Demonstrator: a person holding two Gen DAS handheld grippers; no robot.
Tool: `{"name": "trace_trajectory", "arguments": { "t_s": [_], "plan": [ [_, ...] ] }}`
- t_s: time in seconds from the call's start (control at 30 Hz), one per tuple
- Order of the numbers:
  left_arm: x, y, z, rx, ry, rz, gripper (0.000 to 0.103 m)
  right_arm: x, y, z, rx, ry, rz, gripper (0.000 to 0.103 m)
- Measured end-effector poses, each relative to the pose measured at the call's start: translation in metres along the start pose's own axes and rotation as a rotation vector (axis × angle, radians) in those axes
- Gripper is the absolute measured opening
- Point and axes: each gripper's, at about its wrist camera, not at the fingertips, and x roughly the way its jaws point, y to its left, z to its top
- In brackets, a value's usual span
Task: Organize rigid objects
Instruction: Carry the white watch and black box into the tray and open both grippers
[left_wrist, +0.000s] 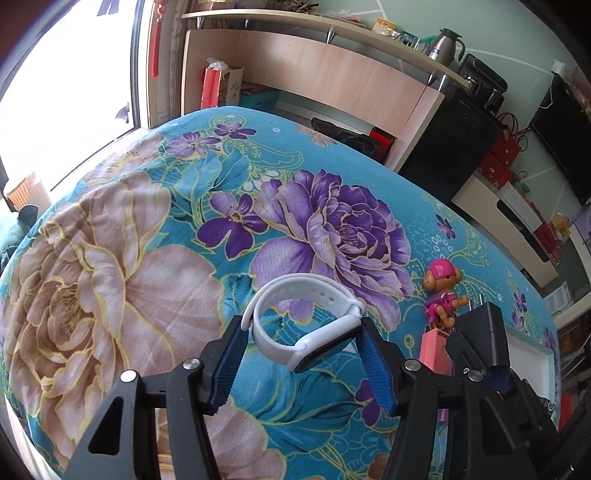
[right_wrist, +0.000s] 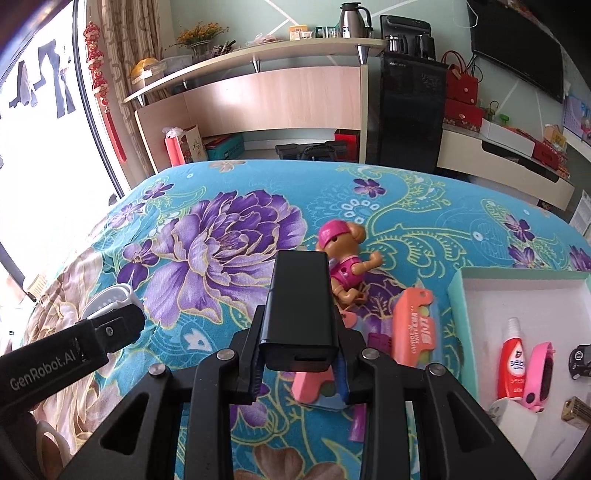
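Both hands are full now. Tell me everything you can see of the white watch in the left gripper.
The white watch is a smartwatch with a matte, rubbery-looking strap, closed into a loop and punched with holes, and a white rounded case with a dark screen. The left gripper holds it clear of the floral bedspread, its blue ribbed pads pressing on the strap on one side and the case on the other. The watch hangs tilted, screen low.

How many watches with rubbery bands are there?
2. The white rubbery-band watch is held in the left gripper; the pink rubbery-band watch lies inside the white tray. More may be hidden.
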Motion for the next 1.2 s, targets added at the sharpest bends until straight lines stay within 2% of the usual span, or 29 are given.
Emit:
{"name": "trace_trajectory", "arguments": {
  "t_s": [0.27,0.4,0.87,1.2],
  "plan": [
    [-0.009,-0.045,-0.007,0.094,-0.012,-0.038,0.064,-0.024,-0.033,0.004,0.053,-0.028,-0.069,0.032],
    [-0.013,-0.079,-0.014,0.173,-0.017,-0.058,0.064,-0.036,-0.054,0.006,0.079,-0.045,-0.119,0.032],
    [-0.022,-0.188,-0.053,0.413,-0.013,-0.145,0.064,-0.072,-0.163,-0.001,0.249,-0.072,-0.285,0.032],
    [-0.019,-0.248,-0.071,0.502,-0.025,-0.199,0.064,-0.091,-0.228,-0.017,0.391,-0.071,-0.344,0.032]
  ]
}}
